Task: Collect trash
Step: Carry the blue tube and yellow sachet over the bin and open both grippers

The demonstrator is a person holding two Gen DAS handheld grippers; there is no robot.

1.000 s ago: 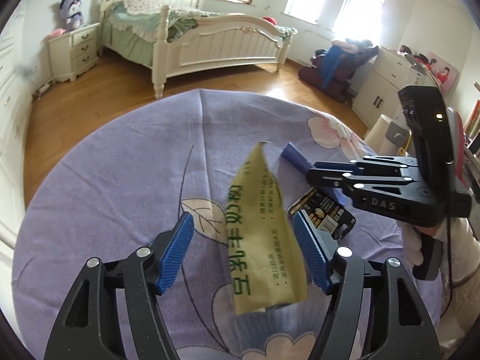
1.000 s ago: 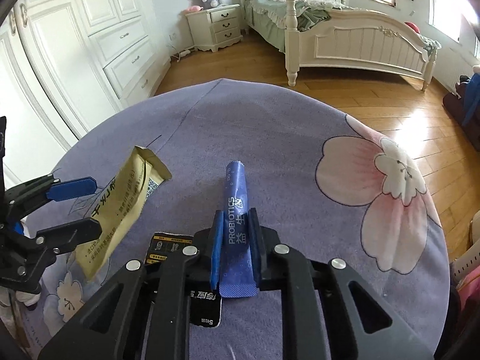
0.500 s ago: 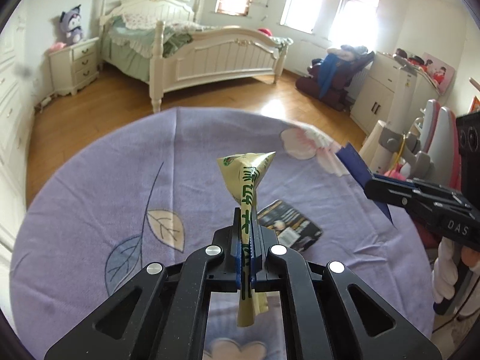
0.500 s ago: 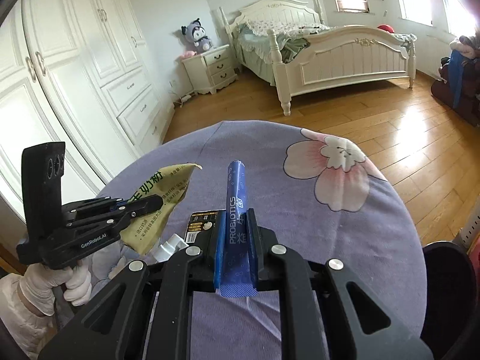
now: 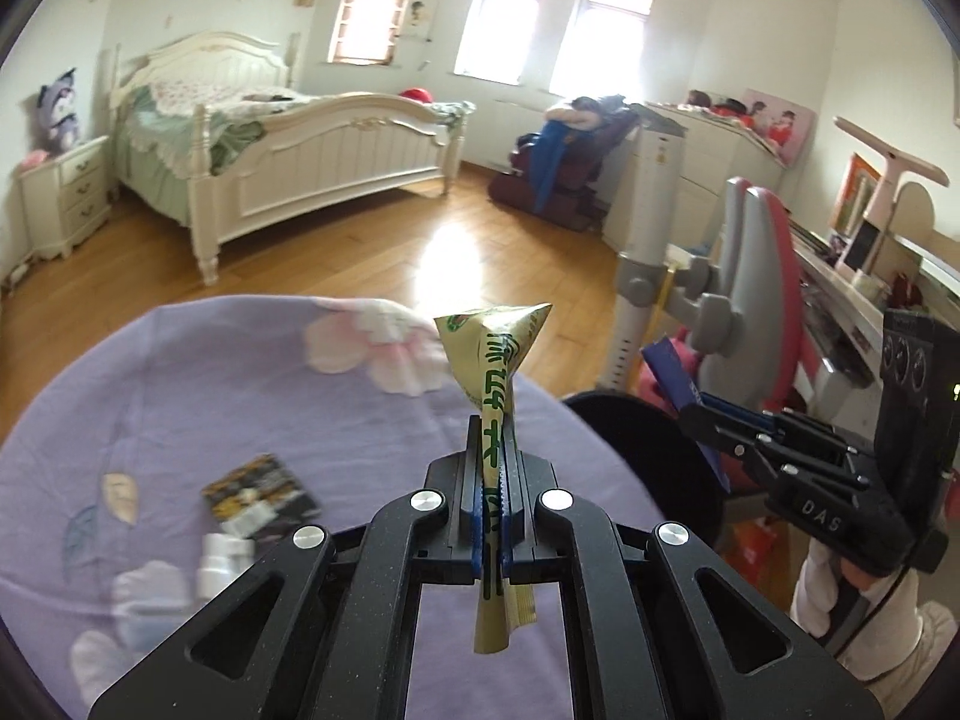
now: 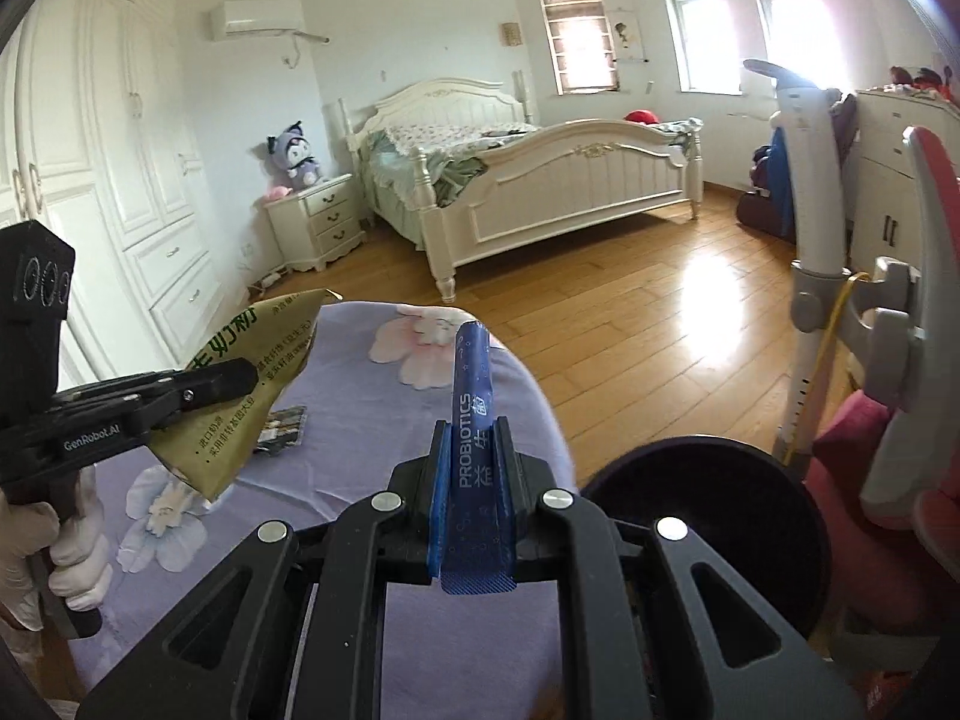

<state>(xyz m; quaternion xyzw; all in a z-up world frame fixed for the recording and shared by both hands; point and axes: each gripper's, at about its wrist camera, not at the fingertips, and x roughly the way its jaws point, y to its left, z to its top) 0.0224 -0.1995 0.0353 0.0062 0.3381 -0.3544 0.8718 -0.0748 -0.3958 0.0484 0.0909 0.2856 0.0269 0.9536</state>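
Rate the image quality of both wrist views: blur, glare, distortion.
Left wrist view: the purple tablecloth and black wrapper are motion-blurred, the held yellow sachet is sharp, the windows are blown out. Right wrist view: sharper, with floor glare and fisheye-bent edges.

The black plastic left tongs (image 5: 493, 480) have blue pads, 4 silver screws and white "GenRobot.AI" lettering. The matching black right tongs (image 6: 471, 480) read "DAS", trailing a thin black cable. Both hands wear white gloves (image 6: 72, 558).
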